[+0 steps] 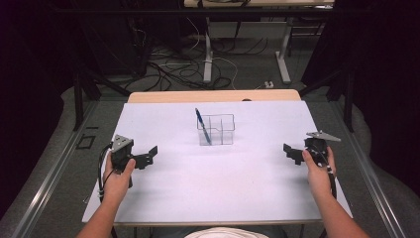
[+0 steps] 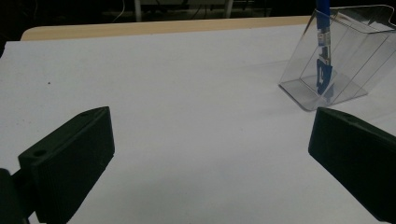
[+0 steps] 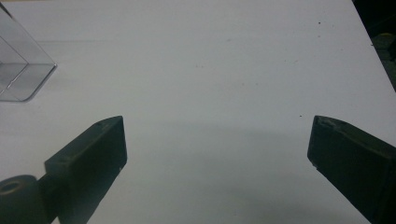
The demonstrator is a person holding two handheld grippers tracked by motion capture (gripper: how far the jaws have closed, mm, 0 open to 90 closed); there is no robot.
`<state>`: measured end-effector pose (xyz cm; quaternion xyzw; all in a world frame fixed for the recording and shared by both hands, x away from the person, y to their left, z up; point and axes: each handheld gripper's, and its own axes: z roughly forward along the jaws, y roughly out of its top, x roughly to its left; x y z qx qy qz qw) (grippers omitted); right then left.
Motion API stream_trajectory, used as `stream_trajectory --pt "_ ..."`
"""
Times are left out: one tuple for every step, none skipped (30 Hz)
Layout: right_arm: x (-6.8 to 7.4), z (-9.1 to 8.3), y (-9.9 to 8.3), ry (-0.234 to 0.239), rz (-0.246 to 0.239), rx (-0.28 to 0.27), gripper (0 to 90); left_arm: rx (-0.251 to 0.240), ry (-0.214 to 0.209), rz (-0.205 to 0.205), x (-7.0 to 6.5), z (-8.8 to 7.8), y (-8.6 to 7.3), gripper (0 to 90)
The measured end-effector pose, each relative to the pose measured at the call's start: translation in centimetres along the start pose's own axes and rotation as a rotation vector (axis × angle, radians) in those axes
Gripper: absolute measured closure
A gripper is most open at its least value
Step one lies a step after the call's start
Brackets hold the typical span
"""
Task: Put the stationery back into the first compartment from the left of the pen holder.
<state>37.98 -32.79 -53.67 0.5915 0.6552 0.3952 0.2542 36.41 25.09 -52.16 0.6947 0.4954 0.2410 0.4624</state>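
- High view: blue pen [image 1: 203,126] leans up-left in clear divided holder [image 1: 222,130], mid-table, between both grippers.
- Left gripper [image 1: 151,154] and right gripper [image 1: 290,152]: jaws spread, empty.
- Left sits slightly nearer the pen.

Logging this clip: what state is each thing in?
Left claw: open, holding nothing.
Right claw: open, holding nothing.
Blue pen: leaning inside the organizer's left compartment.
Clear organizer: upright on the table, its other compartments unfilled.

tangled cables [image 1: 171,67] on floor beyond table [image 1: 213,95]
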Motion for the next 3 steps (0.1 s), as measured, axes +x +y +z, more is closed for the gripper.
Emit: stream_trajectory --pt "-0.03 -0.04 0.02 0.000 0.003 -0.002 4.3 0.000 0.001 -0.001 0.00 0.01 -0.01 0.4" --pt "-0.02 -0.06 0.03 -0.005 0.011 -0.004 4.3 0.000 0.002 -0.002 0.01 0.01 -0.01 0.4" --pt "-0.04 -0.09 0.03 -0.005 0.017 -0.005 4.3 -0.002 0.002 -0.003 0.01 0.02 -0.01 0.4"
